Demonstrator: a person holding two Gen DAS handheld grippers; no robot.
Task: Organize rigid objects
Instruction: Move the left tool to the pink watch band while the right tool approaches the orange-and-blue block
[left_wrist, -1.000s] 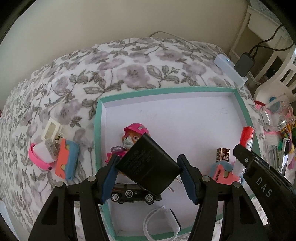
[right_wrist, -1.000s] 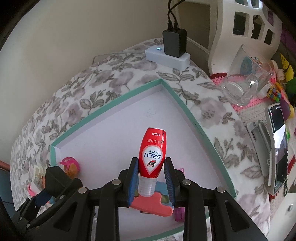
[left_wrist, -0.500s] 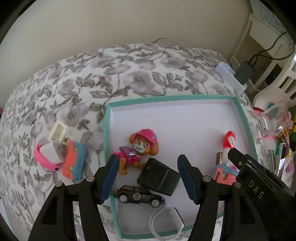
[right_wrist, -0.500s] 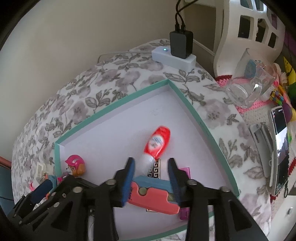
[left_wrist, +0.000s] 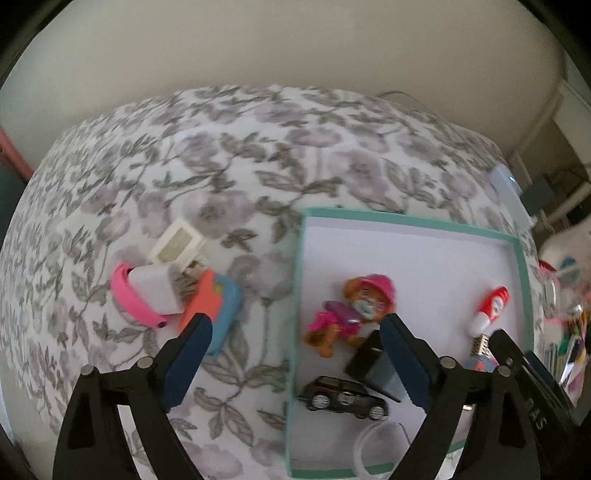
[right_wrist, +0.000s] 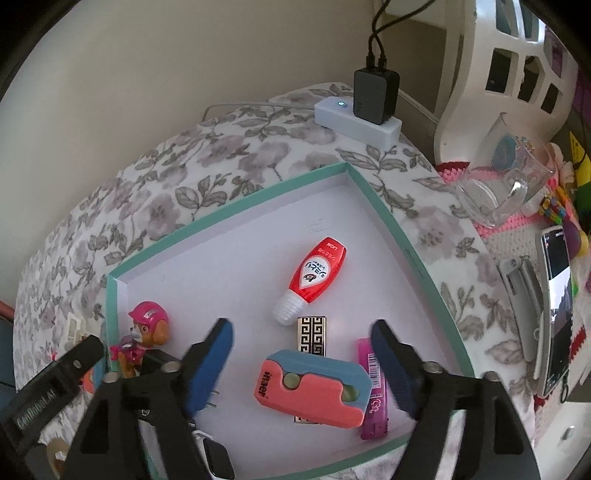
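A white box with a teal rim (left_wrist: 299, 295) lies on the floral cloth. In it are a pup figure (left_wrist: 354, 310), a black adapter (left_wrist: 373, 365), a black toy car (left_wrist: 343, 398) and a red bottle (right_wrist: 314, 277) on its side. My left gripper (left_wrist: 295, 325) hovers over the box's left rim, its jaws opening and holding nothing. My right gripper (right_wrist: 301, 328) hangs above a gold-patterned lighter (right_wrist: 312, 334) and a coral-and-blue case (right_wrist: 314, 391), its jaws opening and touching neither. Left of the box lie a second coral-and-blue case (left_wrist: 214, 306), a white plug in a pink band (left_wrist: 155, 291) and a white frame (left_wrist: 177, 247).
A white power strip with a black charger (right_wrist: 358, 118) sits behind the box. To the right are a glass mug (right_wrist: 506, 192), a phone (right_wrist: 556, 306) and white furniture. A pink stick (right_wrist: 373, 391) and a white band (left_wrist: 373, 443) also lie in the box.
The left gripper let go of the black adapter, which now lies in the box, and moved left. The right gripper released the red bottle, now on its side. Both jaws widened.
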